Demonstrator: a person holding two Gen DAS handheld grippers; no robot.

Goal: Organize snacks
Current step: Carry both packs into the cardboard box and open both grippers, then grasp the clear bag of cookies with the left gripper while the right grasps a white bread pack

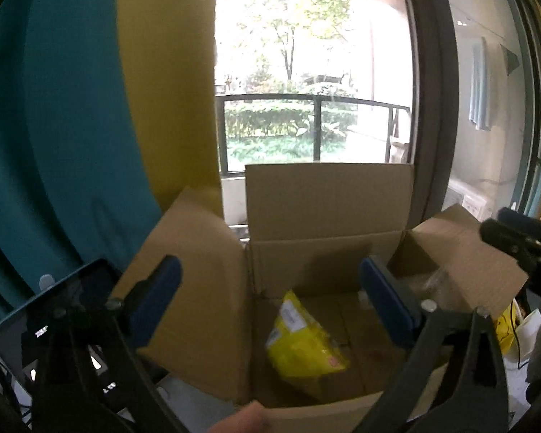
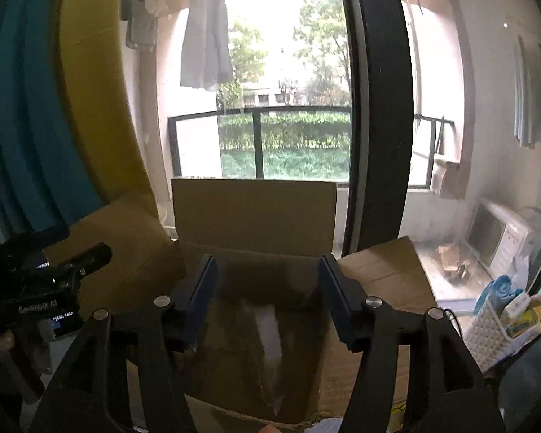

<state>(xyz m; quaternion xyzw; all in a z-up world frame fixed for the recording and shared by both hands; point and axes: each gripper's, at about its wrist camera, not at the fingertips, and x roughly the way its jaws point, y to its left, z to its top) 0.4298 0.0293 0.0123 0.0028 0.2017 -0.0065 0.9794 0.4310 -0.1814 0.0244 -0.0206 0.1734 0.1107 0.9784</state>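
Blue-padded fingers of the left gripper (image 1: 270,296) stand wide apart with nothing between them, poised over the open top of one cardboard box (image 1: 306,252). Directly ahead of and below this claw, on the box floor, lies one yellow snack bag (image 1: 303,342), tilted, its white label toward the far wall; it is blurred, so the print cannot be read. To the claw's right, past the right finger, something clear and shiny sits in the box's right part, too blurred to name. Further right, the black tip of the right gripper (image 2: 267,288) enters the left wrist view.

That right gripper is also spread open and holds nothing, hovering above the same box, whose floor below it shows a pale glare streak. Four flaps stand out from the box: one upright at the far side, one on each side, one at the near edge.

Left of the left claw a dark tablet screen (image 1: 54,310) leans. Right of the right claw stands one white perforated basket (image 2: 494,328) holding small packages. Beyond the box, one glass door with a dark frame (image 2: 378,108) looks onto a railed balcony and greenery; a teal and yellow curtain (image 1: 90,108) hangs to the left.
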